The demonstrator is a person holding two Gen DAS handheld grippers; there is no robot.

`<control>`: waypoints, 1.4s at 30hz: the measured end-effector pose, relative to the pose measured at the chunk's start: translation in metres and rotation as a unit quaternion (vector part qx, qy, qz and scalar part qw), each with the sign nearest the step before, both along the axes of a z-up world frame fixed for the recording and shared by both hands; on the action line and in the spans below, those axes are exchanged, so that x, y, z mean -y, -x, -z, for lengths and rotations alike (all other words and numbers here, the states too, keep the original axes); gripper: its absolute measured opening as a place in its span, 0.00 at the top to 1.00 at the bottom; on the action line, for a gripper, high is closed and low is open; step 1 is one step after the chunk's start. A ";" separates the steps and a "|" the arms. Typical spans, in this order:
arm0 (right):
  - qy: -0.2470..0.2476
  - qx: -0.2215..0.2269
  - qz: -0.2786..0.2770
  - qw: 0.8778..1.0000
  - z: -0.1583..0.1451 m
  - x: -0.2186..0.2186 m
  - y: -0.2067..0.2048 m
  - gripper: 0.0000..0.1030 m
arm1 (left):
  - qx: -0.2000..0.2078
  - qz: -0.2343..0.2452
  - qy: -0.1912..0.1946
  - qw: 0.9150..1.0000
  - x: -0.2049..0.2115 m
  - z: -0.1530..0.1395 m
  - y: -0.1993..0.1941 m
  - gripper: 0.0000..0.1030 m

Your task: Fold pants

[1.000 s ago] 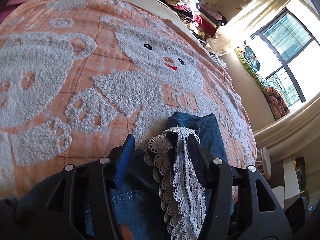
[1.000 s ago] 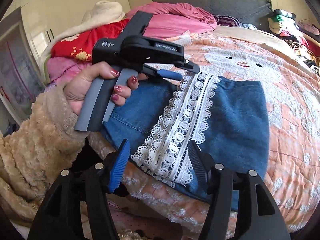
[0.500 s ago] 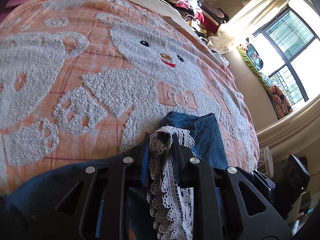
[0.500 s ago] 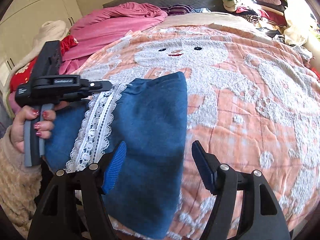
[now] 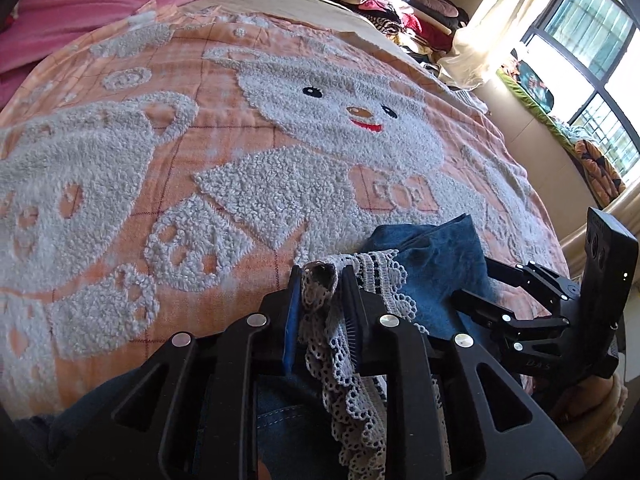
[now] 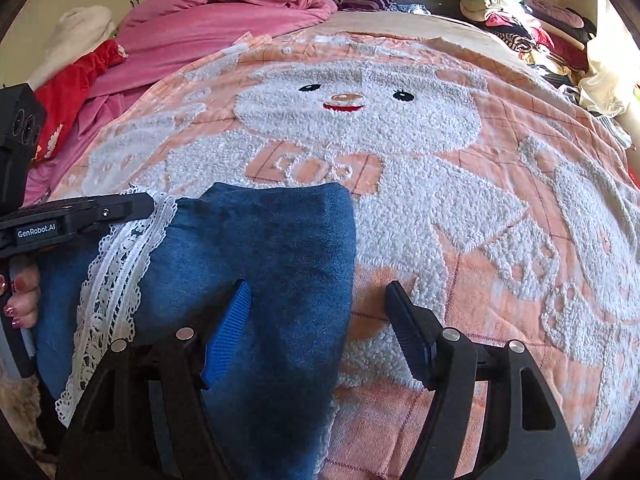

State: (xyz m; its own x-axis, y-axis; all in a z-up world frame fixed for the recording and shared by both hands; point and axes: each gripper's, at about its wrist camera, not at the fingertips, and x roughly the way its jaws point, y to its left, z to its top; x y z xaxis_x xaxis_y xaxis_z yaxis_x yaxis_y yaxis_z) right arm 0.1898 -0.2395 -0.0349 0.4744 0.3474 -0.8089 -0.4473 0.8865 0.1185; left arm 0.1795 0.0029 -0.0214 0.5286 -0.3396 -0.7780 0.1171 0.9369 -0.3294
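Observation:
Blue denim pants (image 6: 272, 248) with a white lace stripe (image 6: 116, 280) lie on the near edge of an orange bear-pattern blanket (image 6: 500, 184). My left gripper (image 5: 322, 284) is shut on the lace stripe (image 5: 348, 364) of the pants (image 5: 436, 256). It also shows at the left of the right wrist view (image 6: 80, 216). My right gripper (image 6: 318, 312) is open, its blue finger over the denim and its black finger over the blanket, straddling the pants' right edge. It also shows in the left wrist view (image 5: 520, 308).
Pink bedding (image 6: 208, 28) and red cloth (image 6: 76, 80) are heaped at the far left. A pile of folded clothes (image 6: 516, 24) sits at the far right of the bed. A window (image 5: 580, 56) with curtains is on the right.
My left gripper has shut on the lace stripe. My right gripper has moved right, from over the lace to the right edge of the denim, still open.

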 end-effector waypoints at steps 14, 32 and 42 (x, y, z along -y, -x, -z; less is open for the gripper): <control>-0.072 0.017 0.010 0.997 -0.039 0.019 0.037 0.28 | 0.026 -0.014 -0.020 0.999 0.002 -0.031 0.023 0.73; -0.095 0.029 0.018 0.995 -0.052 0.052 0.116 0.24 | 0.044 -0.022 -0.016 0.999 0.009 -0.048 0.109 0.61; -0.081 0.024 0.007 0.996 -0.039 0.047 0.140 0.24 | -0.002 -0.031 0.005 1.000 0.018 -0.018 0.155 0.61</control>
